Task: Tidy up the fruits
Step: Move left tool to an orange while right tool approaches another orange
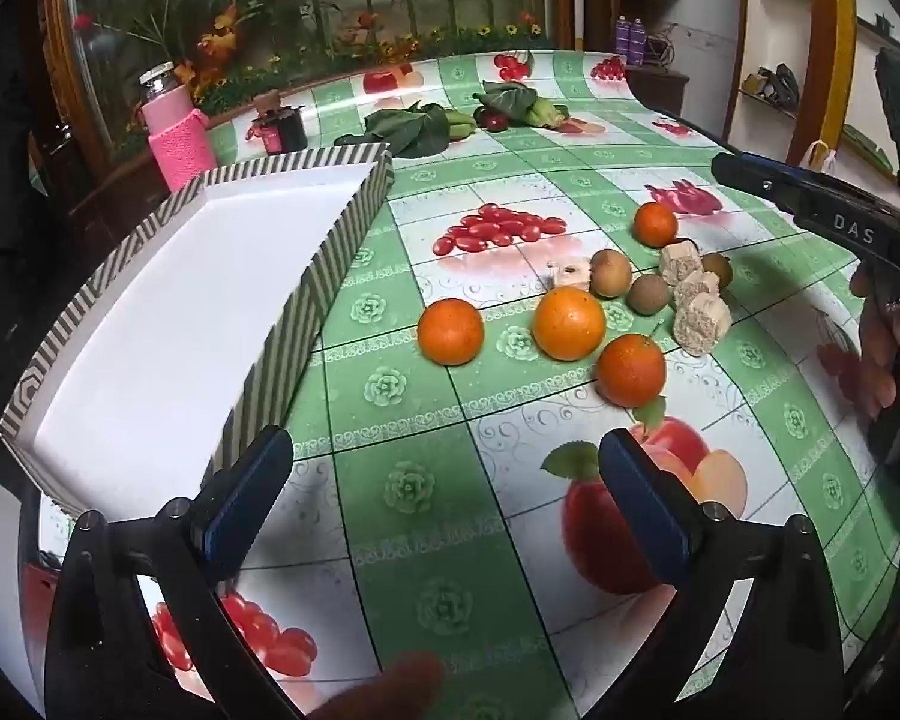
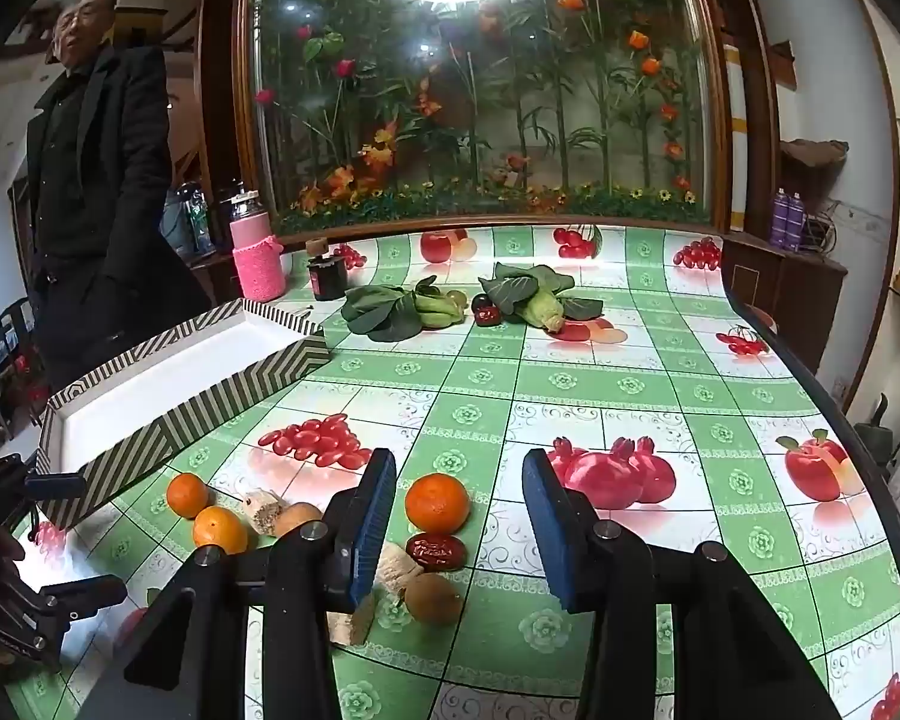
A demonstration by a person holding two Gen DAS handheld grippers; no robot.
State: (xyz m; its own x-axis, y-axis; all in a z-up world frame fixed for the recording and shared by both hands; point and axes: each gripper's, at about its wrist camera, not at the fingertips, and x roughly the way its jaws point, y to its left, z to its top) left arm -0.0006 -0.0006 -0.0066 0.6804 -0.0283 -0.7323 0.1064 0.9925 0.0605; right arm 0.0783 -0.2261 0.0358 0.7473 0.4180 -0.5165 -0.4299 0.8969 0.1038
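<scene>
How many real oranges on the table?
4. In the left wrist view: three in a loose row near the striped tray — left orange, middle orange, right orange — and a far orange beyond the brown fruits. None seem hidden.

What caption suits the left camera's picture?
Open left gripper hovers before three oranges beside a striped tray.

fruit-print table (image 1: 510,540) carries oranges (image 1: 450,331), kiwis (image 1: 610,273), striped tray (image 1: 306,294), greens (image 2: 384,312), pink bottle (image 2: 259,261)
</scene>
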